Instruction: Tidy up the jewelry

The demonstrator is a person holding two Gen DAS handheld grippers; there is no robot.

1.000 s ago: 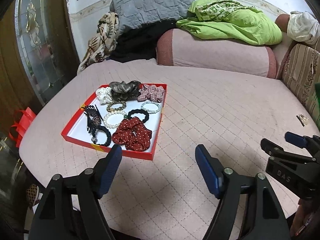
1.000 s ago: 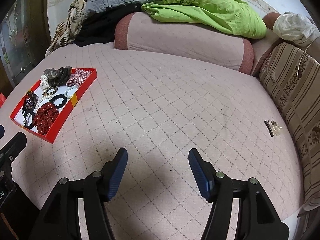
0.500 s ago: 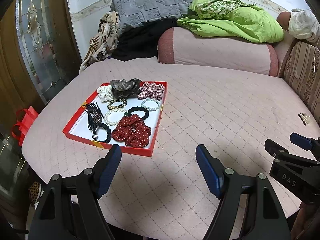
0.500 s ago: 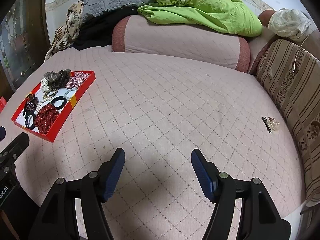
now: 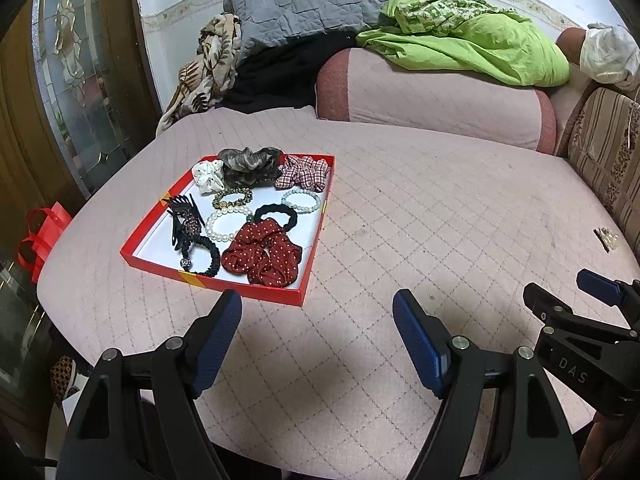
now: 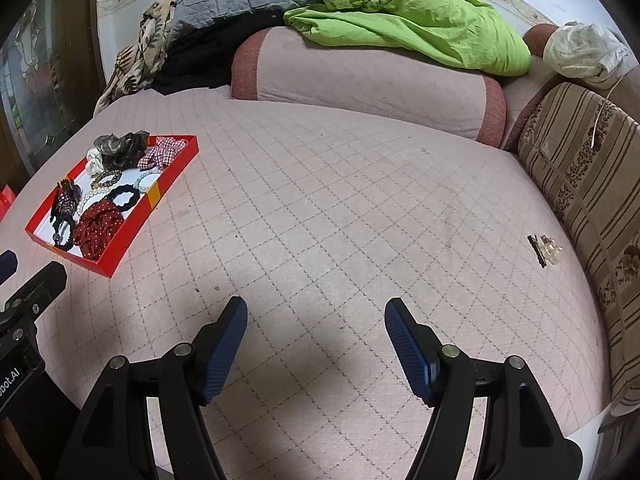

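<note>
A red tray with a white floor lies on the pink quilted bed, also seen in the right wrist view. It holds scrunchies, a red dotted scrunchie, bead bracelets, a black hair tie and a black claw clip. A small clear hair clip with a black pin lies alone near the bed's right edge, also in the left wrist view. My left gripper is open and empty, just in front of the tray. My right gripper is open and empty over bare quilt.
A pink bolster with a green blanket lies at the back. A striped cushion lines the right side. Grey and patterned bedding is piled at the back left. A glass door and red bag stand left.
Both grippers have pulled back and risen slightly, so the tray and bed look a bit farther. Both stay open and empty. Nothing on the bed has moved.
</note>
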